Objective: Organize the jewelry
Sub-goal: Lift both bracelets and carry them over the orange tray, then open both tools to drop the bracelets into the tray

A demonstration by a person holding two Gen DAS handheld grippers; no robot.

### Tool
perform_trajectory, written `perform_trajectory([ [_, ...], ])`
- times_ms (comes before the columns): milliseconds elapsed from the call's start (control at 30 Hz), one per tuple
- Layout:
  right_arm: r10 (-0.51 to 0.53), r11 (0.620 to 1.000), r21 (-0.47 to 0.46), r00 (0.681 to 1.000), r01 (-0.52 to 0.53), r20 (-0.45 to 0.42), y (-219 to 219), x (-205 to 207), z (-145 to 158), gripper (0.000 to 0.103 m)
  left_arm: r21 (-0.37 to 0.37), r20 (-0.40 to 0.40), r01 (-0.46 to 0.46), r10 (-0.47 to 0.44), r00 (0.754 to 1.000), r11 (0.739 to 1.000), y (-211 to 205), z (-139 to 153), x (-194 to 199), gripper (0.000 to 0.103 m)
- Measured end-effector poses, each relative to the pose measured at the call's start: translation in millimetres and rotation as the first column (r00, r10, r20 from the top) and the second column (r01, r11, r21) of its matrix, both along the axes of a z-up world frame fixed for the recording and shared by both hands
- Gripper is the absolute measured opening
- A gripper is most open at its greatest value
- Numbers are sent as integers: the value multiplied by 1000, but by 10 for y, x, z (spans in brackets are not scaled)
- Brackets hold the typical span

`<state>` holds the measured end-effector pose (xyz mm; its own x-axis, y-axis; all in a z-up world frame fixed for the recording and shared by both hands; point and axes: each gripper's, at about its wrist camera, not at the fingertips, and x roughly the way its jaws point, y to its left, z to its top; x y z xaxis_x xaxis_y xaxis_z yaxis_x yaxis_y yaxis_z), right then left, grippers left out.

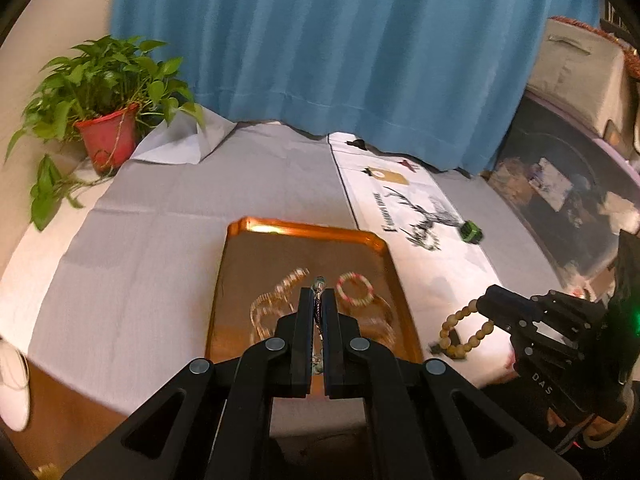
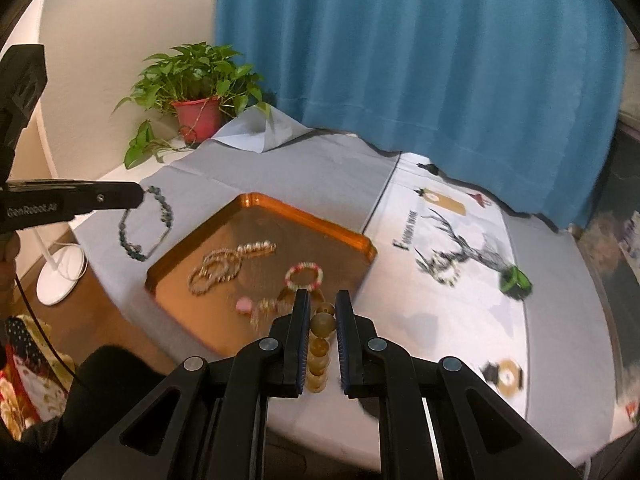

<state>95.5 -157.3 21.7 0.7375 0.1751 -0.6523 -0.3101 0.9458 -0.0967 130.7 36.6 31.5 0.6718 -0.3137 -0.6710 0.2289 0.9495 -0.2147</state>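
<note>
Left tool pinches a dark beaded necklace, hanging above the grey-clothed desk left of the orange tray. Right tool clamps a tan wooden bead bracelet just right of the tray. Gold chains and a pink-white bracelet lie in the tray.

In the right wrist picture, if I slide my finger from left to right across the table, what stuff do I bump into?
Dark bead necklace hanging from the left hand-held gripper → orange tray → deer drawing on the white cloth → green ring-shaped thing.
</note>
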Motion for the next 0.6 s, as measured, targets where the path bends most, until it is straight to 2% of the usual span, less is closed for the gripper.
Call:
perform_trajectory([
  [267,5,1000,-15,999,-5,-36,202,811,-276,13,65,-26,14,-13,1000,998,-102,-322,734,2],
  [600,19,1000,9,998,-18,-65,326,1393,-573,13,117,-65,-13,21,998,993,-139,-690,1276,2],
])
